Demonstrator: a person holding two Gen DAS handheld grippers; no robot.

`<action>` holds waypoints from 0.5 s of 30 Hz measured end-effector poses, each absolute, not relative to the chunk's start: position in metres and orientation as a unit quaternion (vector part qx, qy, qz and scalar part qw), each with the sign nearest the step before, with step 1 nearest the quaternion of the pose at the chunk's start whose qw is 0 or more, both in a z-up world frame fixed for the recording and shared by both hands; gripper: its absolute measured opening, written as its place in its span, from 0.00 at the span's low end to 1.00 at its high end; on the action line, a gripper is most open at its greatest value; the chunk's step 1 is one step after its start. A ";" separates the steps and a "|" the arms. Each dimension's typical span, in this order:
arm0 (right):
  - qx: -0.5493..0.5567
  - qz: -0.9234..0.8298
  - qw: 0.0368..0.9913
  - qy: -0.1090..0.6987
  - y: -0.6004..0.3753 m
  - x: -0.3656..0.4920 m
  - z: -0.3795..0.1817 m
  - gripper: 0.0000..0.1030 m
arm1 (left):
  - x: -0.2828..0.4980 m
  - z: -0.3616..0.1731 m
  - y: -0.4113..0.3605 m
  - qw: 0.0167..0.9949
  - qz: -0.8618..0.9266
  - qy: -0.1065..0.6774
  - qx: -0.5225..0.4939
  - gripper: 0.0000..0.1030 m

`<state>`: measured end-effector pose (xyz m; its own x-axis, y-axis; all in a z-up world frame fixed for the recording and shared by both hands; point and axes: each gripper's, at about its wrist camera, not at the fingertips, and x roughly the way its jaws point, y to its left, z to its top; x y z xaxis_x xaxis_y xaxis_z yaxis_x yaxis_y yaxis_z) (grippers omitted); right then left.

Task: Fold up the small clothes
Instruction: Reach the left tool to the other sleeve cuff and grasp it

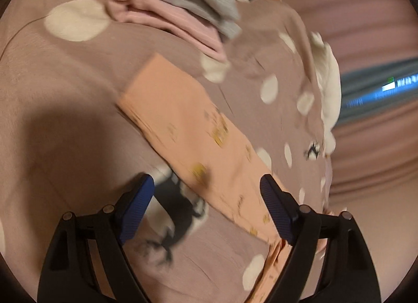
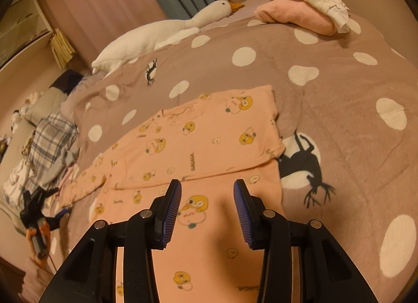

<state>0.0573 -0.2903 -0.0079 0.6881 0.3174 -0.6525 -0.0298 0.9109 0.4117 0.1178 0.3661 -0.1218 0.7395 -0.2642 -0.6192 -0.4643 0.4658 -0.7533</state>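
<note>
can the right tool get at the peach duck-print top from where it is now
Probably yes. The right tool hangs open directly over the peach duck-print top, which lies flat on the polka-dot duvet with nothing between them.

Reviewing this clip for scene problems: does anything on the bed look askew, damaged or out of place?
Nothing looks damaged or spilled. The peach garment lies mostly flat on the dotted bedspread, but one sleeve trails off at an angle toward the bed's edge. Both the left gripper and right gripper are open, holding nothing.
</note>
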 end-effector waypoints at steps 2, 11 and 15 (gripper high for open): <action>0.185 0.098 0.899 0.386 -0.285 0.055 -0.008 0.41 | 0.120 -0.126 0.376 0.773 0.061 0.344 -0.530 0.80; 0.156 0.087 0.897 0.403 -0.273 0.054 -0.011 0.41 | 0.148 -0.127 0.400 0.767 0.071 0.332 -0.544 0.70; 0.155 0.084 0.896 0.407 -0.272 0.054 -0.011 0.41 | 0.152 -0.133 0.411 0.754 0.108 0.346 -0.548 0.30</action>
